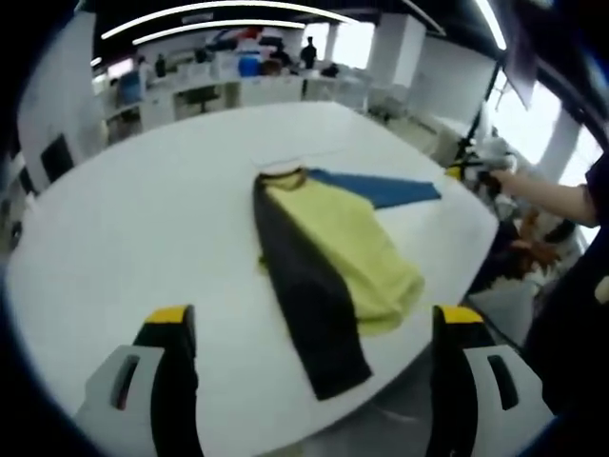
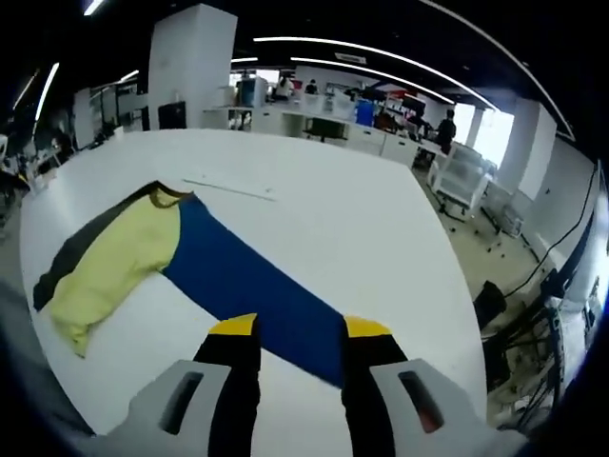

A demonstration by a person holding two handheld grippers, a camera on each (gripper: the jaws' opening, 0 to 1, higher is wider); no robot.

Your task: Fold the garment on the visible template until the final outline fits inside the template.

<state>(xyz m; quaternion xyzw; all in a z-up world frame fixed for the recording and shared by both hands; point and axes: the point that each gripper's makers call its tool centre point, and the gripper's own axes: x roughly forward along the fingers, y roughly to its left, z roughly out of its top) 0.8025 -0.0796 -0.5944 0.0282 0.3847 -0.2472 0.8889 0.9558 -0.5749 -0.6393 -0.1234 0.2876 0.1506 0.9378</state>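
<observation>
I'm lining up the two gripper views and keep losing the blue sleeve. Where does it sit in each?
Left gripper view: the blue sleeve lies right of centre, running from the collar toward the table's right edge.
Right gripper view: it runs diagonally from the collar down to the right gripper.
Shared landmark: the garment's yellow body.

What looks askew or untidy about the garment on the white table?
The garment is only half folded: its dark sleeve lies over the yellow body, while the blue sleeve still stretches straight out across the table, so it looks lopsided.
</observation>
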